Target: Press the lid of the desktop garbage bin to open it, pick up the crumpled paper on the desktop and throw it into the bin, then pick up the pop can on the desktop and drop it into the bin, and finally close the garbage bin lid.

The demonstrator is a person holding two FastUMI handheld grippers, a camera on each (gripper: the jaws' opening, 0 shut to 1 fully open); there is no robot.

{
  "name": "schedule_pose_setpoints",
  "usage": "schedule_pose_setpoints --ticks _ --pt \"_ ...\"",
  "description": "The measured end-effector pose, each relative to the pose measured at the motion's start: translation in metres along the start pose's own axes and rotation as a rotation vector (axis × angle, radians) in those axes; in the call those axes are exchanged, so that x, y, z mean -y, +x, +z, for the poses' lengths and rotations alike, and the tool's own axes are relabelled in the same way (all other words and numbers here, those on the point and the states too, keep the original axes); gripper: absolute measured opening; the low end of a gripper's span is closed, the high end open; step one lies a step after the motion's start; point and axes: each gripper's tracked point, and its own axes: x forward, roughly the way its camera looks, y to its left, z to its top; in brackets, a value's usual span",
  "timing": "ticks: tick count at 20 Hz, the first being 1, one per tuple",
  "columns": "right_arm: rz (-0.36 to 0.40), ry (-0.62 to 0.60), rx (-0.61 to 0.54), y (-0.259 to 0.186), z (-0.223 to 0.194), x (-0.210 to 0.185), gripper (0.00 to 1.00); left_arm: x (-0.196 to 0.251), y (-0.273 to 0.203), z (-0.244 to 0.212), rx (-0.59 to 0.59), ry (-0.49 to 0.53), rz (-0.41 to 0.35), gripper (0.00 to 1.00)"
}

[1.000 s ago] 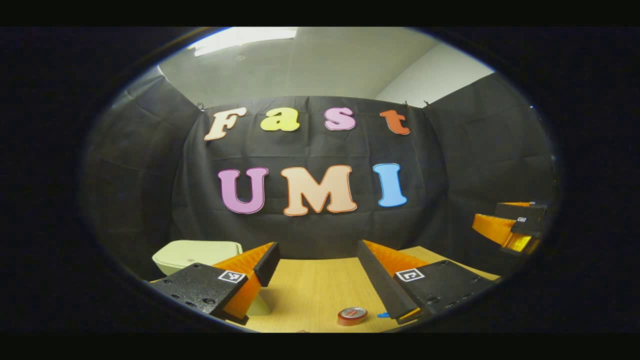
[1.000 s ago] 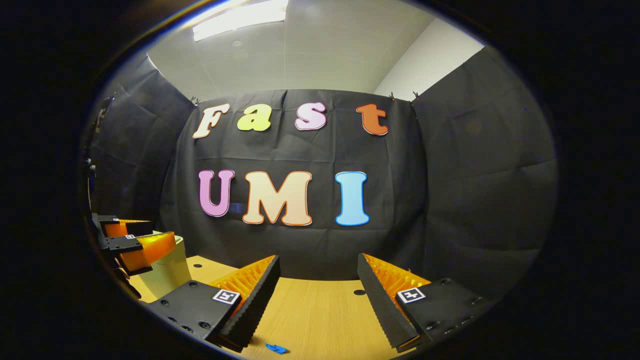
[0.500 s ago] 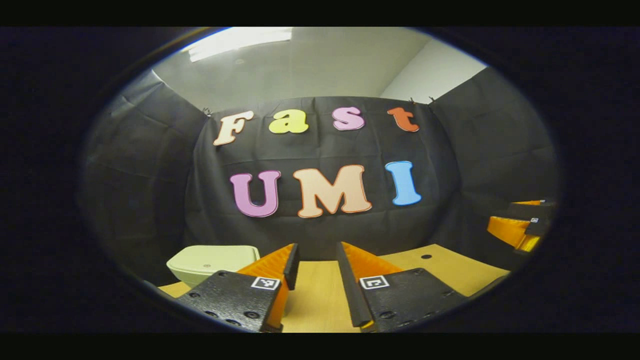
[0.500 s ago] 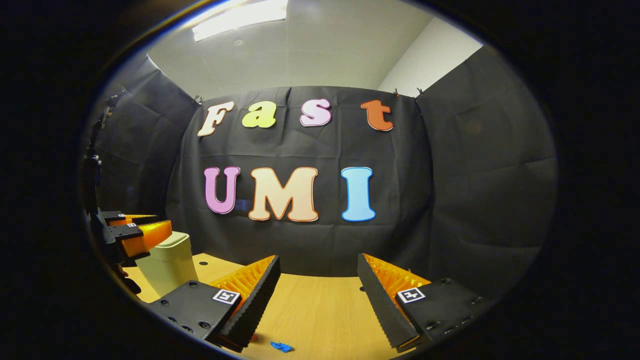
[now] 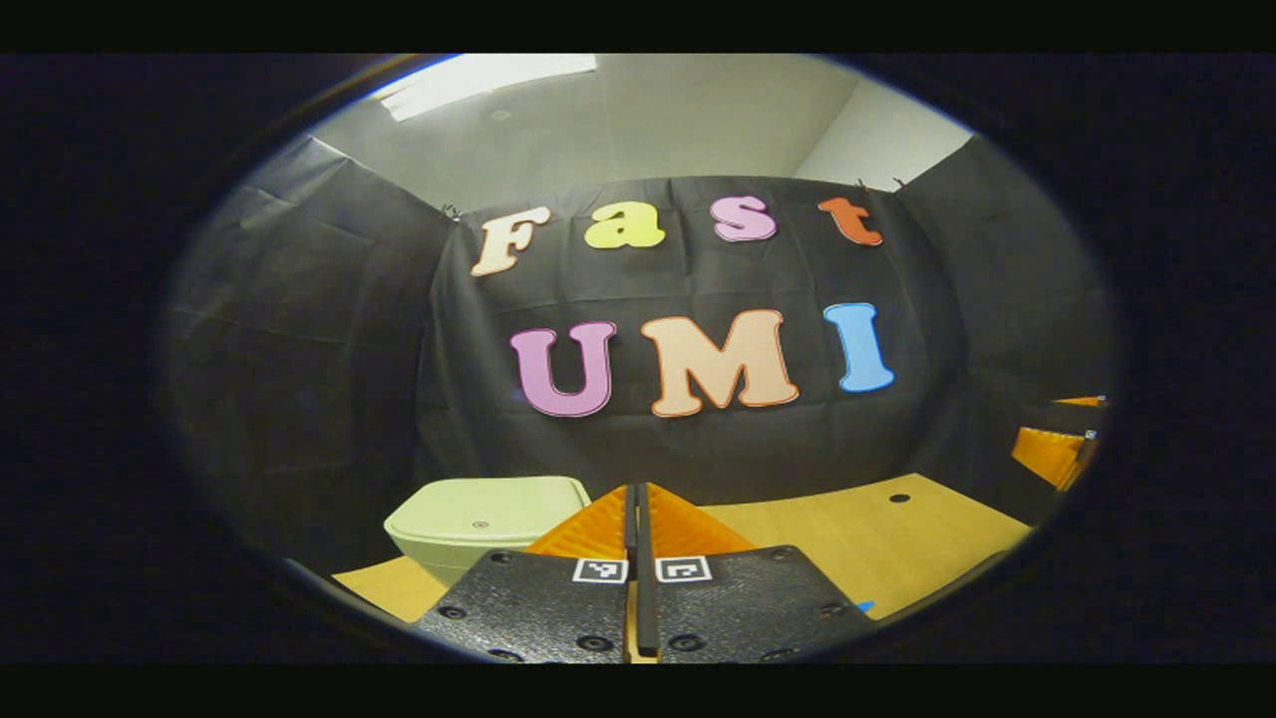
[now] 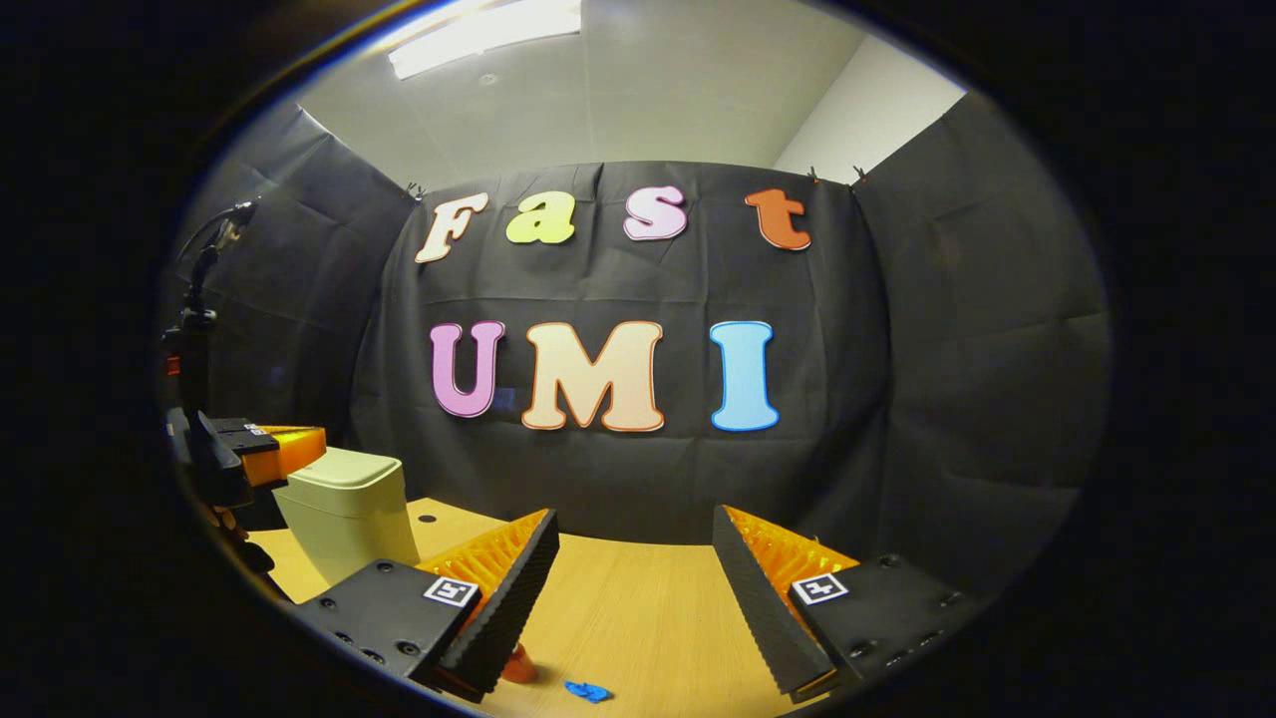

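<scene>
The pale green desktop bin [image 5: 478, 519] stands on the wooden table [image 5: 847, 538] with its lid down, just left of my left gripper [image 5: 635, 491]. That gripper's fingers are pressed together with nothing between them. In the right gripper view the same bin [image 6: 344, 509] is at the far left, and the left gripper [image 6: 299, 446] hovers beside its top edge. My right gripper [image 6: 633, 517] is open and empty over the table. A red piece of the pop can [image 6: 518, 666] peeks out behind its left finger. The right gripper [image 5: 1057, 444] also shows at the far right of the left gripper view.
A small blue scrap [image 6: 588, 690] lies on the table near the right gripper. A dark stand [image 6: 199, 299] rises at the far left by the booth wall. The table [image 6: 638, 618] has a small hole [image 5: 899, 497] towards the back.
My left gripper's fingers went from wide open to shut, and its view swung towards the bin, losing the red can. The right gripper stayed open and drifted slightly.
</scene>
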Motion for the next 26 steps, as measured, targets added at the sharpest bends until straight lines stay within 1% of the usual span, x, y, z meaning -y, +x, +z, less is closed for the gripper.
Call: schedule_pose_setpoints --ticks 3,11,15,20,21,23,25,26 --pt "0.004 -0.003 0.000 0.002 0.000 -0.008 0.98 -0.015 0.004 -0.002 0.001 0.002 0.005 0.00" --pt "-0.015 -0.018 -0.021 0.003 -0.005 -0.025 0.98 -0.081 0.024 -0.016 -0.015 0.012 0.097 0.00" --pt "-0.030 -0.019 -0.034 0.005 -0.008 -0.036 0.98 -0.106 0.034 -0.038 -0.053 -0.015 0.132 0.00" --pt "-0.044 -0.025 -0.057 0.008 -0.014 -0.051 0.98 -0.128 0.047 -0.066 -0.102 -0.019 0.145 0.00" --pt "-0.047 -0.023 -0.055 0.007 -0.014 -0.054 0.96 -0.130 0.049 -0.073 -0.116 -0.023 0.146 0.00" --pt "-0.058 -0.025 -0.054 0.008 -0.014 -0.056 0.99 -0.132 0.053 -0.086 -0.144 -0.030 0.141 0.00" --pt "-0.061 -0.022 -0.060 0.010 -0.015 -0.059 1.00 -0.135 0.053 -0.099 -0.179 -0.026 0.146 0.00" --pt "-0.065 -0.020 -0.063 0.012 -0.015 -0.059 0.98 -0.134 0.056 -0.091 -0.143 -0.011 0.141 0.00"
